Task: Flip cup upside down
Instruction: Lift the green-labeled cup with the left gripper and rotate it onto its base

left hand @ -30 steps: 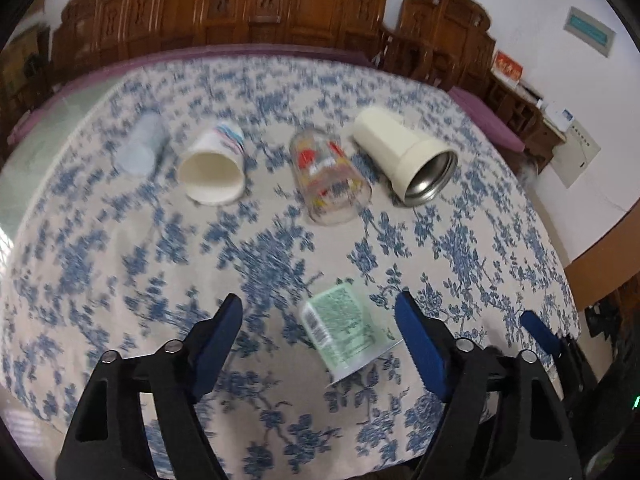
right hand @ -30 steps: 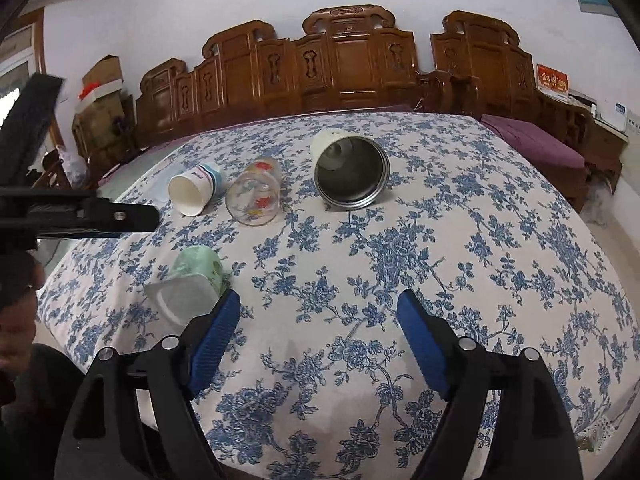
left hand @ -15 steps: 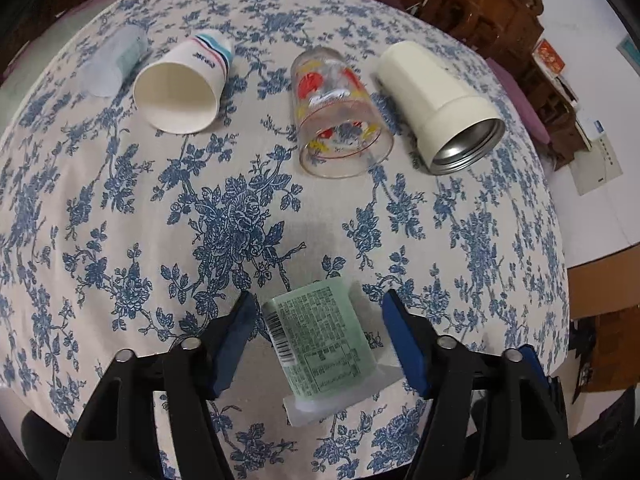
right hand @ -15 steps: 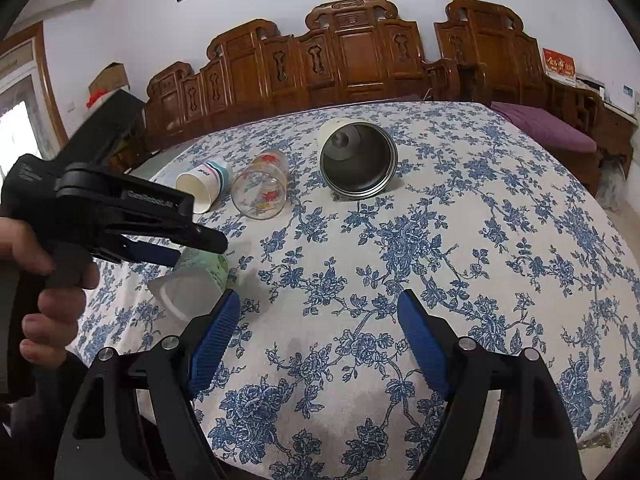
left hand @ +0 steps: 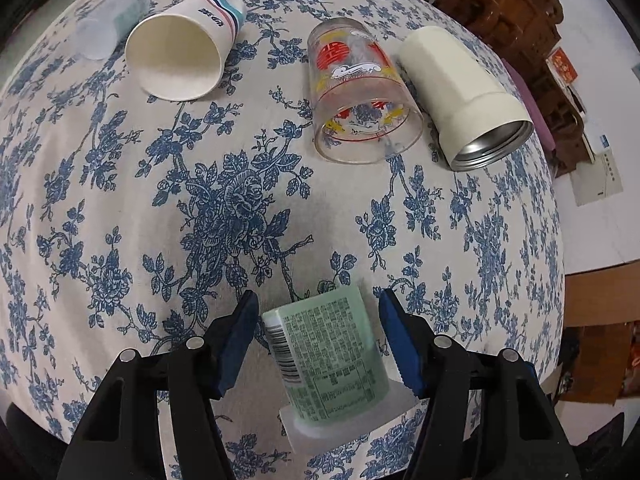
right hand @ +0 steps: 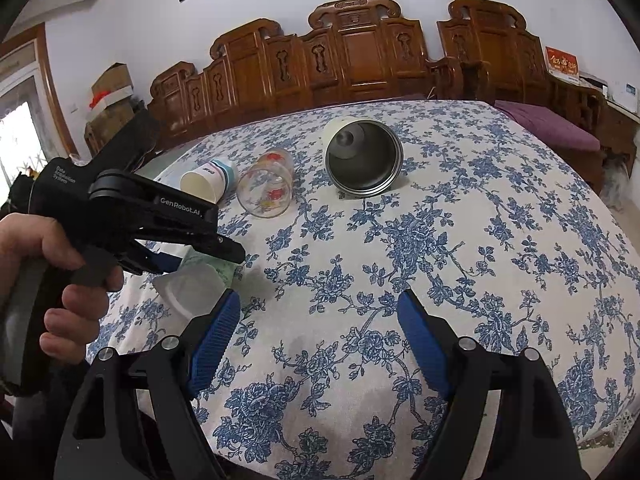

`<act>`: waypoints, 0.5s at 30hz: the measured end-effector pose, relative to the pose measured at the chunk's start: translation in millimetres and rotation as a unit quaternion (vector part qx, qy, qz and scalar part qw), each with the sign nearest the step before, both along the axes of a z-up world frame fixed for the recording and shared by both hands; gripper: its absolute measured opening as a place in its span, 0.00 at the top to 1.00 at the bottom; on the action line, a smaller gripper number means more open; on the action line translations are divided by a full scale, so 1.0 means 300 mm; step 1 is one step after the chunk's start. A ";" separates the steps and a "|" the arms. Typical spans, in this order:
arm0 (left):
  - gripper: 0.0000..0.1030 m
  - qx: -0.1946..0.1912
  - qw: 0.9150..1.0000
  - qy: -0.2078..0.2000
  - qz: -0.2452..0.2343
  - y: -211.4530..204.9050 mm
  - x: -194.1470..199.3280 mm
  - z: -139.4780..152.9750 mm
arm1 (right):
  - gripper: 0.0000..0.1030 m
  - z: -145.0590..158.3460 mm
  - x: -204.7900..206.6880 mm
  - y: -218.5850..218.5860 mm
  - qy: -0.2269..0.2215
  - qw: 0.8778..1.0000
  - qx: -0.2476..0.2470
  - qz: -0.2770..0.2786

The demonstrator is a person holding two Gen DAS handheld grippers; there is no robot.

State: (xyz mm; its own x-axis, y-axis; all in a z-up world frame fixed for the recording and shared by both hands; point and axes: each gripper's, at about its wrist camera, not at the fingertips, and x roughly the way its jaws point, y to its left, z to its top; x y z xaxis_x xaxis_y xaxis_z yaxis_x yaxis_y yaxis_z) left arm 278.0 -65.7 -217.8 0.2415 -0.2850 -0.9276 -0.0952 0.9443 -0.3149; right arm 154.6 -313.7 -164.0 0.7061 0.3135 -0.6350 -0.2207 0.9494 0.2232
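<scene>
A green-labelled plastic cup (left hand: 334, 360) lies on its side near the table's front edge, its square white rim toward me. My left gripper (left hand: 318, 308) is open, its blue pads on either side of the cup with a gap on each side. In the right wrist view the cup (right hand: 196, 284) shows partly hidden under the left gripper (right hand: 188, 236) and the hand holding it. My right gripper (right hand: 320, 316) is open and empty over bare tablecloth, to the right of the cup.
Lying on their sides farther back: a paper cup (left hand: 184, 44), a printed glass (left hand: 360, 92), a cream steel-lined mug (left hand: 464, 96) and a clear plastic cup (left hand: 112, 20). The blue floral tablecloth (left hand: 160, 220) covers the table. Carved wooden chairs (right hand: 360, 52) stand behind.
My left gripper has come down and forward so its pads now flank the green cup. The right gripper has barely moved.
</scene>
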 end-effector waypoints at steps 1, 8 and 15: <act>0.47 -0.001 1.000 0.000 0.000 -0.004 0.006 -0.001 | 0.20 0.000 0.000 0.000 0.000 1.000 0.000 0.000; 0.53 0.009 0.998 -0.051 -0.018 -0.008 0.017 0.063 | 0.20 -0.004 -0.002 0.003 0.003 1.000 0.004 0.003; 0.53 0.086 0.981 -0.163 -0.056 -0.044 0.009 0.140 | 0.20 -0.013 0.003 0.005 0.008 1.000 0.007 0.005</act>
